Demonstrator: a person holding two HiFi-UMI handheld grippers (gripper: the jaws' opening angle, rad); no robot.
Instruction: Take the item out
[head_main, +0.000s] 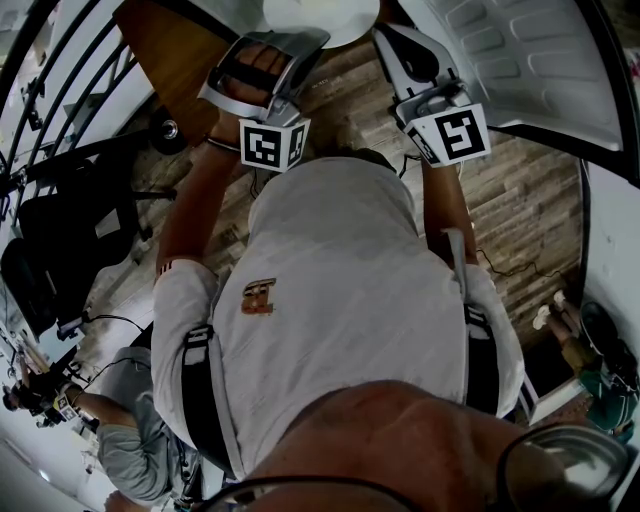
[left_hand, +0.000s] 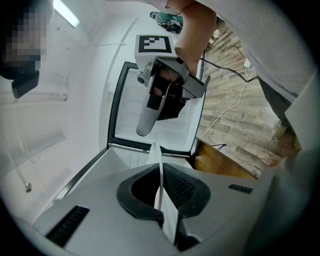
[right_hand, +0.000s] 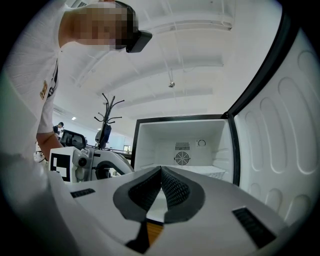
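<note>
Thin white plate (left_hand: 156, 150), clamped by its rim between the pads of the left claw (left_hand: 161, 172). Held upright, edge-on to that claw's own camera, with the rim jutting past the pad tips. Seen from the head view as pale and round. Held in the air in front of the open fridge compartment (left_hand: 150, 107).

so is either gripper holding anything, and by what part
Left gripper pinches a thin white plate by its rim; right gripper holds nothing.
</note>
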